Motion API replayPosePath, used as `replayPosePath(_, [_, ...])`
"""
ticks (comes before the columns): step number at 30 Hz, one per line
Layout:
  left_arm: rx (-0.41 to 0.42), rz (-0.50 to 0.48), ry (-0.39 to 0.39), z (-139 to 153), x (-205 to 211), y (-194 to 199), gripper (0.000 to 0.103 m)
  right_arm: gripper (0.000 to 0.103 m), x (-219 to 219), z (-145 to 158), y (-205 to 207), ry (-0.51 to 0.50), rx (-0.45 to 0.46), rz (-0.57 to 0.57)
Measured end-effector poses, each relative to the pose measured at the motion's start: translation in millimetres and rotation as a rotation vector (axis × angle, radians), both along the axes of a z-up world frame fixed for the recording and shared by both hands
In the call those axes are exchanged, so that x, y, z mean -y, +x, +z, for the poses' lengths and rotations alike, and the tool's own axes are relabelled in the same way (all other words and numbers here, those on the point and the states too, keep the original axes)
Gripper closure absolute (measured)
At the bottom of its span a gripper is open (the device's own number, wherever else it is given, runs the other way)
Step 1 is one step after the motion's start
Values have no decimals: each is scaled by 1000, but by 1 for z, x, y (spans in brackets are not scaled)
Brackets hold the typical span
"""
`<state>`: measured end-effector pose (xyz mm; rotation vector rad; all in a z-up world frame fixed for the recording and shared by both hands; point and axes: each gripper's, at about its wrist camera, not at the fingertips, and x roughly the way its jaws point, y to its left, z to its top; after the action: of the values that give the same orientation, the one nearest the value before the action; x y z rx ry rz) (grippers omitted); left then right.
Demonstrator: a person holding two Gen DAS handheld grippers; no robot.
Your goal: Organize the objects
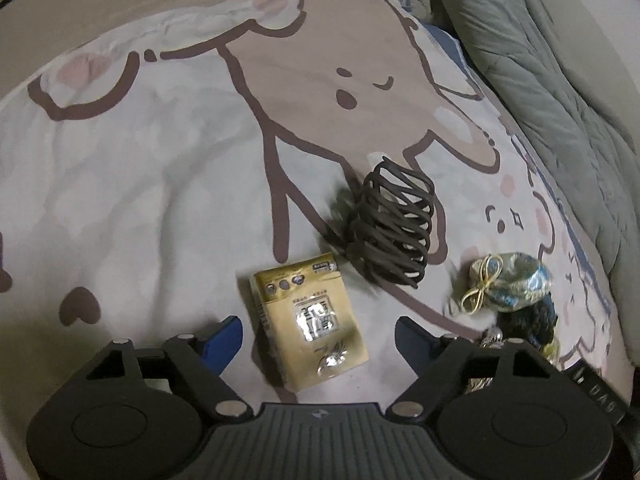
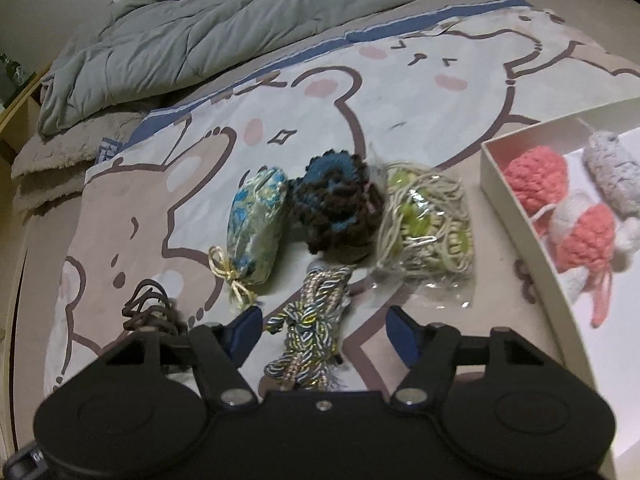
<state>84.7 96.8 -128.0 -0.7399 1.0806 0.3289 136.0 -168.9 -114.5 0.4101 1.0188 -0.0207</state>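
In the left wrist view a gold packet lies flat on the bed between the blue fingers of my open left gripper. A brown claw hair clip lies just beyond it, and a brocade pouch with a gold bow lies to the right. My right gripper is open around a braided multicolour cord. Beyond it lie the brocade pouch, a blue and brown crochet piece and a clear bag of cream cords.
A white box at the right holds pink, white and grey crochet items. A grey quilt is bunched along the far side of the bed. The cartoon bear bedspread covers the rest.
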Motion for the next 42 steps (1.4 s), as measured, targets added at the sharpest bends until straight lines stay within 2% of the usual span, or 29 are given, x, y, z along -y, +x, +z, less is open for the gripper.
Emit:
replayPosePath(5, [-52, 69, -54, -13, -1, 5, 29, 41, -5, -11, 5, -1, -15, 6])
replayPosePath(8, [-75, 80, -59, -20, 4, 8, 33, 43, -6, -18, 9, -3, -33, 0])
replayPosePath(12, [-79, 99, -37, -24, 8, 13, 35, 48, -7, -22, 13, 10, -36, 2])
replayPosePath(14, [-75, 114, -31, -25, 7, 15, 39, 52, -9, -24, 16, 8, -38, 6])
replayPosePath(17, [-68, 125, -34, -26, 3, 17, 46, 53, -8, -29, 19, 31, -52, 5])
replayPosePath(25, [-48, 91, -49, -26, 1, 19, 50, 53, -13, -38, 25, 55, -83, 33])
replayPosePath(26, [-45, 87, -53, -25, 1, 19, 51, 55, -14, -40, 24, 55, -91, 35])
replayPosePath(28, [-39, 76, -62, -24, 0, 18, 51, 67, -14, -41, 24, 59, -94, 37])
replayPosePath(34, [-4, 41, -39, -12, 0, 18, 51, 67, -14, -29, 22, 24, -59, 65])
replayPosePath(42, [72, -14, -9, 11, 1, 13, 51, 67, -1, 0, 7, -17, 42, 168])
